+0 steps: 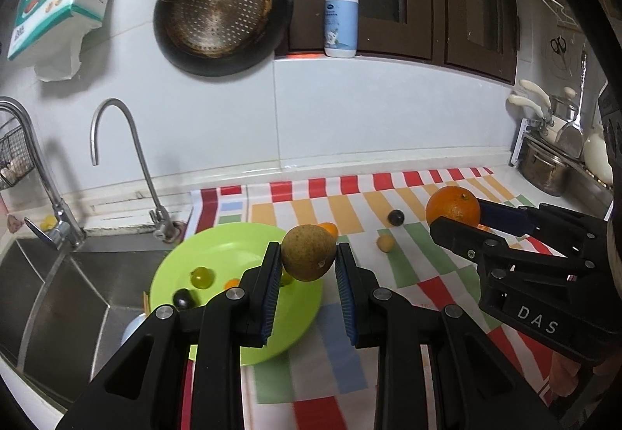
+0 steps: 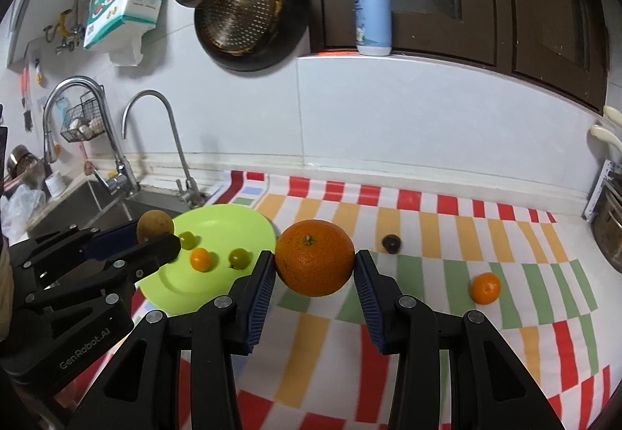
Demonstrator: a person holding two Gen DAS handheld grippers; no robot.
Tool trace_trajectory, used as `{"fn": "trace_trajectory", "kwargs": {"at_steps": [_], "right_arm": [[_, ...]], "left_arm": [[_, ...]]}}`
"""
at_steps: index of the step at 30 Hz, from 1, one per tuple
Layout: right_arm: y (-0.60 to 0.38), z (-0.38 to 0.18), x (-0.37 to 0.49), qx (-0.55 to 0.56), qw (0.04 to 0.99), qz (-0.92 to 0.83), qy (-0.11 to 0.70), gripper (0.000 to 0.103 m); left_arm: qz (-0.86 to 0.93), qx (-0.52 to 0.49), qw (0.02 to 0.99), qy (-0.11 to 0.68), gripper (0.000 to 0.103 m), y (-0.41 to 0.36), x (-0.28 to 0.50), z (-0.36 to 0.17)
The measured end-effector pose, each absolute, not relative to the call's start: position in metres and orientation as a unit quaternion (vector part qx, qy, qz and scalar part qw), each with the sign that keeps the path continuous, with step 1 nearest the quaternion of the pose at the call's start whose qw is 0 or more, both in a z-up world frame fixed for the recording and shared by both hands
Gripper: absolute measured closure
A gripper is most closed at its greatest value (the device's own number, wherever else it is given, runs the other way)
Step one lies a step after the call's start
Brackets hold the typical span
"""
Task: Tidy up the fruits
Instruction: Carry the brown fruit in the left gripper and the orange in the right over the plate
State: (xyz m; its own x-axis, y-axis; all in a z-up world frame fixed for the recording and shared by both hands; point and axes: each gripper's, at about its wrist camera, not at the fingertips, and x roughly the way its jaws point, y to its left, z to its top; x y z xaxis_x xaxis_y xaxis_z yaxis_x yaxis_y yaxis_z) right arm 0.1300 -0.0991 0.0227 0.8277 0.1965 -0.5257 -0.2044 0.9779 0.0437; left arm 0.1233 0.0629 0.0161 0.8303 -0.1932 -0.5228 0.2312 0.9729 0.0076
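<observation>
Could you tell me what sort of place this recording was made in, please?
Most likely a home kitchen: a steel sink with two taps, a frying pan hanging on the tiled wall, and pots beside the counter.

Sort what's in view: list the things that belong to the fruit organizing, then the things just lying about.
Job:
round brown fruit in left claw
big orange in right claw
lime-green plastic plate
small orange citrus
dark round fruit

Lying about:
black frying pan
white pump bottle
curved steel tap
</observation>
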Motion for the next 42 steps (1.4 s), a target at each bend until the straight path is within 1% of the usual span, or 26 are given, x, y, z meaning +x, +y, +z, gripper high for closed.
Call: {"fn": "trace_trajectory", "kwargs": {"at_steps": [11, 22, 32, 42], "right_arm": [[-0.057, 0.027, 0.137, -0.005, 0.957, 0.118, 0.263, 0.06], [-0.022, 0.029, 0.165, -0.017, 0.955, 0.139, 0.26, 0.06], [-0.007, 0.008, 0.208, -0.025, 0.942, 0.157, 0.294, 0.06], [0.001, -0.028, 0.256, -0.025, 0.925, 0.169, 0.34, 0.06]], "left_arm": [[-0.105, 0.028, 0.959, 0.262, 0.075, 0.101, 0.133, 0.02], [-0.091, 0.033, 0.958, 0.271, 0.075, 0.125, 0.16, 0.01], [-0.086, 0.039, 0.95, 0.298, 0.075, 0.133, 0.203, -0.014], [-0.083, 0.036, 0.937, 0.338, 0.075, 0.14, 0.244, -0.049]]}}
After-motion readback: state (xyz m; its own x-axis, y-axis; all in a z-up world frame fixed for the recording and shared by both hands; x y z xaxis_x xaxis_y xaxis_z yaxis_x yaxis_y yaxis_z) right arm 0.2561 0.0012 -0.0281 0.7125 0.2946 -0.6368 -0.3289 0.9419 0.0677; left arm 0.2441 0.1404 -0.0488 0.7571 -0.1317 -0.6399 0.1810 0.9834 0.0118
